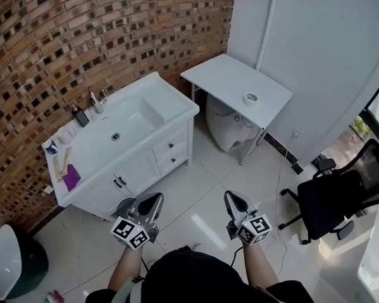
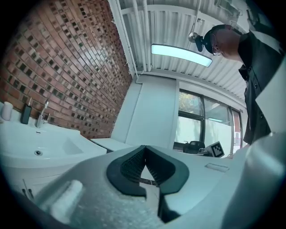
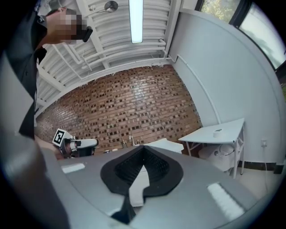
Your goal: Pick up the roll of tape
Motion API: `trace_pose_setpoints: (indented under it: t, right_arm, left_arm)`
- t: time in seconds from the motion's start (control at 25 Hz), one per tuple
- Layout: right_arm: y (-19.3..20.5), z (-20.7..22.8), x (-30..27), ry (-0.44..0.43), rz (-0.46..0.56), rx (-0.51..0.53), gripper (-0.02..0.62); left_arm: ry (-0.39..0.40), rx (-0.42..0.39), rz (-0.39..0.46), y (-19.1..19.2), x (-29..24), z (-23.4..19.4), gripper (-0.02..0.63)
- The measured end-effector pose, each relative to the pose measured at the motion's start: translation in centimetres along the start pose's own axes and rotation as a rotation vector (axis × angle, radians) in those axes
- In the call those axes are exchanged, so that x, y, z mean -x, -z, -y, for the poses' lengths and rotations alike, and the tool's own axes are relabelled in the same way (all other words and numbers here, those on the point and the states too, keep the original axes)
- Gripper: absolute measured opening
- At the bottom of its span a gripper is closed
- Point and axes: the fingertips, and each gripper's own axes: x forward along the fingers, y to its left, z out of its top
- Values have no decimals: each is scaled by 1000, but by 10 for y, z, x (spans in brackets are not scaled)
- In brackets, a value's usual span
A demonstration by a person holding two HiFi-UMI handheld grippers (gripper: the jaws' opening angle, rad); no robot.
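A white roll of tape (image 1: pixel 251 99) lies flat near the right edge of a small white table (image 1: pixel 224 79) at the back of the room; the right gripper view shows the tape (image 3: pixel 217 132) small and far off. My left gripper (image 1: pixel 158 199) and right gripper (image 1: pixel 230 196) hang side by side over the tiled floor, well short of the table. Both have their jaws shut with nothing between them. In the left gripper view the left gripper's tips (image 2: pixel 144 148) meet; the right gripper's tips (image 3: pixel 143 148) meet likewise.
A white vanity with a sink (image 1: pixel 116 136) stands against the brick wall at left, with a tap, bottles and a purple cloth on it. A toilet (image 1: pixel 229 126) sits under the table. A black office chair (image 1: pixel 344 196) is at right, a dark bin (image 1: pixel 18 267) at far left.
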Motion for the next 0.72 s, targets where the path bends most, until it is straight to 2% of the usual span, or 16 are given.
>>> trace_pose_setpoints:
  t: [0.24,0.4,0.52,0.72]
  right_arm:
    - [10,44,69,148,13,-32,5]
    - [15,69,99,257,34,-67,5]
    - [18,74,108,312,45,-80,5]
    - [3,68,92,341,49,-31,5]
  left_arm:
    - [140,27,-43,26,-53,49,2]
    - [263,22,-110,38,-76,74,2]
    - [334,24,-145,42,-89,77,2]
    - [398,44,-148,36,-117,59,2]
